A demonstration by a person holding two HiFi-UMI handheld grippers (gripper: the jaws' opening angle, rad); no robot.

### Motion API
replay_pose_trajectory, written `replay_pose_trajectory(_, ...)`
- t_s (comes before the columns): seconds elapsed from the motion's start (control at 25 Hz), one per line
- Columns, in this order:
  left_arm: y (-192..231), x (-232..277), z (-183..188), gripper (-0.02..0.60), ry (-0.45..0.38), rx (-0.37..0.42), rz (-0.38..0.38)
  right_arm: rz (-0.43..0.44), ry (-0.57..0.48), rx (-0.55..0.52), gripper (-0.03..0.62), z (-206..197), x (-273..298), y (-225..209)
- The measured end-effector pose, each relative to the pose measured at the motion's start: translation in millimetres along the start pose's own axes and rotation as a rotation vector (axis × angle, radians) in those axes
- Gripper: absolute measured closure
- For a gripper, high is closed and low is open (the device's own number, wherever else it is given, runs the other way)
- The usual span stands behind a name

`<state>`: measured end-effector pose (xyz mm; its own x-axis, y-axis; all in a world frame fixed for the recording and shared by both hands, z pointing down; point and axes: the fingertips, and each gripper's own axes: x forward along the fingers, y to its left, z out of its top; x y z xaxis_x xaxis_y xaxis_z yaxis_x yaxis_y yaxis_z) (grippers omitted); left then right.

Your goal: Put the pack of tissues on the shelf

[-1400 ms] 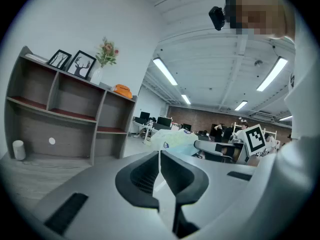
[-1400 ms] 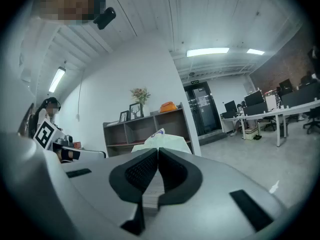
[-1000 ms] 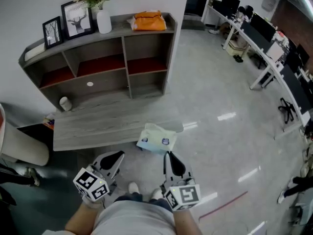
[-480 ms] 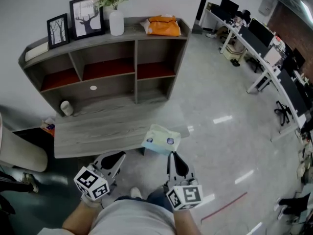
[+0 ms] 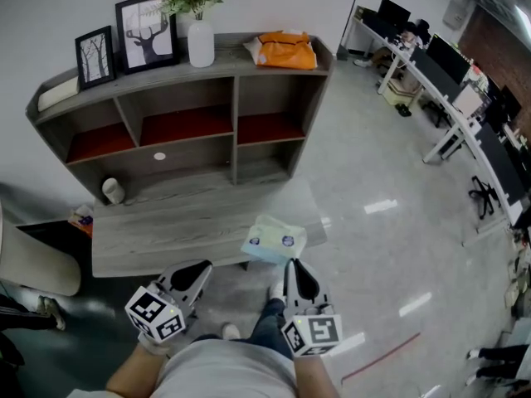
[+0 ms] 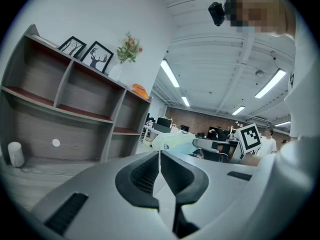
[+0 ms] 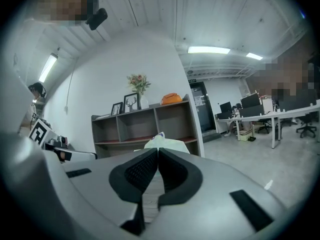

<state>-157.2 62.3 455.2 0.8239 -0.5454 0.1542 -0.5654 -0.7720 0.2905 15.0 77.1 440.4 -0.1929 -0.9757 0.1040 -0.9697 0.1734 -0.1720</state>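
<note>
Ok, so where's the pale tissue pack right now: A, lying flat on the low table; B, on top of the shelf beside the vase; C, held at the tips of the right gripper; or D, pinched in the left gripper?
C: the tissue pack sticks out from the tips of the right gripper, whose jaws are closed on its edge, while the left gripper is shut on nothing.
</note>
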Motion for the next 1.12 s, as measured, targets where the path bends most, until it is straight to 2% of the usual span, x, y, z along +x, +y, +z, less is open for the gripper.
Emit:
replay_pose_trajectory(0.28, 22.9, 43.9, 4.1, 0.557, 0.019, -0.017, 0.043, 0.042, 0.031, 0.031, 0.571, -5.1, 47.9, -30.1)
replay_pose_trajectory(0.56, 41.6, 105.3, 27.1, 0.557, 0.028, -0.018, 0.099, 0.113, 0.055, 0.059, 0.571, 6.6, 105.5, -74.8)
replay_pose_trajectory(1.12, 72.7, 197.1, 71.2, 0.557, -0.014, -0.038, 0.340, 0.283, 0.001, 0.010, 0.571, 70.5, 250.6, -162.9)
